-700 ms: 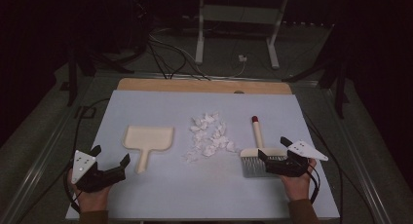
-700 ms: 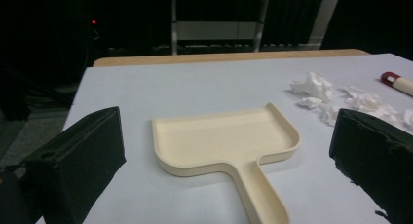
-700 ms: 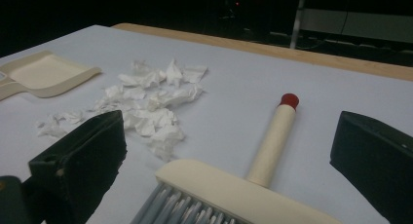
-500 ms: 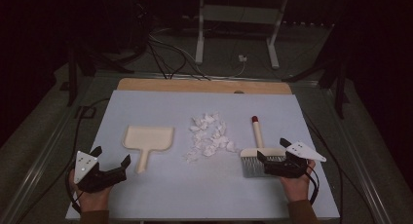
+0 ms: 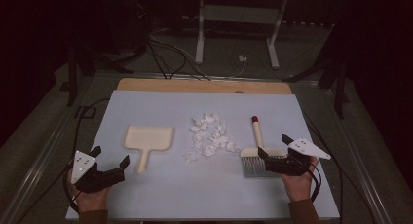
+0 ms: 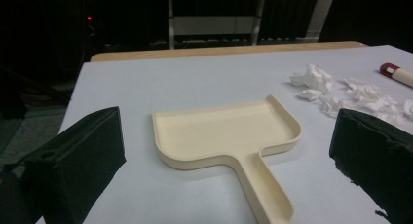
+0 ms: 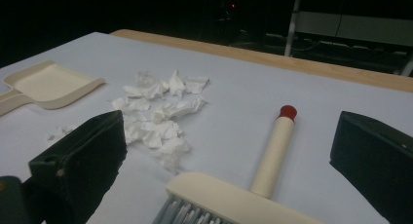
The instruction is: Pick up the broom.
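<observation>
At the left of the high view, the left gripper (image 5: 111,161) rests low on the pale sheet (image 5: 160,195) near the table's near edge, its jaws spread wide with nothing between them. Just ahead of it lies the cream dustpan (image 5: 147,141), handle toward the person. The left gripper view adds what the high view cannot give: the dustpan's (image 6: 229,134) raised rim and shallow tray seen from low down, lying between the two black jaws but beyond them, untouched.

In the middle sits a pile of crumpled white paper scraps (image 5: 209,136), between the dustpan and the brush. The right gripper view shows the scraps (image 7: 156,112) as separate torn pieces, a few strays lying apart toward the dustpan.

At the right, the brush (image 5: 256,148) lies with its red-capped handle pointing away from the person. The right gripper (image 5: 272,153) sits at the brush head, jaws wide apart. Its own view shows the brush (image 7: 258,185) head and grey bristles between the jaws, the pads clear of it.
</observation>
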The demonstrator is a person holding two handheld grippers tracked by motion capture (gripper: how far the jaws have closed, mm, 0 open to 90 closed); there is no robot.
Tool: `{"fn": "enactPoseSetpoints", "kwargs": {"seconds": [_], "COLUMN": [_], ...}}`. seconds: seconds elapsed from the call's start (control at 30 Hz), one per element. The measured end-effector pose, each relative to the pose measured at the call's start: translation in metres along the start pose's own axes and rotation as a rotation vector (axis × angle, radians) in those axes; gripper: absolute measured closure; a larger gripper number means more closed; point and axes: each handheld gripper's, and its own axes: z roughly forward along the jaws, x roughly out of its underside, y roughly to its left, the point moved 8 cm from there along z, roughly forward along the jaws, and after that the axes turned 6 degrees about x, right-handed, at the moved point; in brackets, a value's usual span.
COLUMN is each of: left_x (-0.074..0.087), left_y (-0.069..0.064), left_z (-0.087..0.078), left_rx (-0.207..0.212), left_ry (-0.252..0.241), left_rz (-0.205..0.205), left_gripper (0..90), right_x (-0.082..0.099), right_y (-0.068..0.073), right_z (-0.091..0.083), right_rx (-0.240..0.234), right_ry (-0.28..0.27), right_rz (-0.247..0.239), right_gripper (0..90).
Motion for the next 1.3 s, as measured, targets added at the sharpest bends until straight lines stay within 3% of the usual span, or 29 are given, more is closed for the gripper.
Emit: {"fn": "enactPoseSetpoints", "kwargs": {"seconds": [0.1, 0.27, 0.43, 0.77, 1.3], "left_x": [0.0, 0.0, 0.001, 0.003, 0.007], "left_y": [0.001, 0.004, 0.003, 0.003, 0.007], "left_z": [0.0, -0.002, -0.001, 0.0, 0.0], "left_rx": [-0.003, -0.025, -0.026, -0.015, -0.039], "left_ry": [-0.006, -0.004, 0.003, 0.008, 0.004], "left_rz": [-0.004, -0.007, 0.004, -0.001, -0.021], "left_gripper": [0.3, 0.3, 0.3, 0.4, 0.4], "right_x": [-0.008, -0.02, -0.035, -0.045, -0.048], "right_y": [-0.004, -0.01, -0.018, -0.026, -0.044], "right_z": [0.0, 0.003, 0.017, 0.045, 0.092], "right_rx": [0.021, 0.03, 0.071, 0.106, 0.133], "right_ry": [0.012, 0.009, 0.028, 0.093, 0.193], "right_rz": [-0.021, -0.004, -0.009, -0.019, 0.047], "right_gripper": [0.0, 0.0, 0.0, 0.0, 0.0]}}
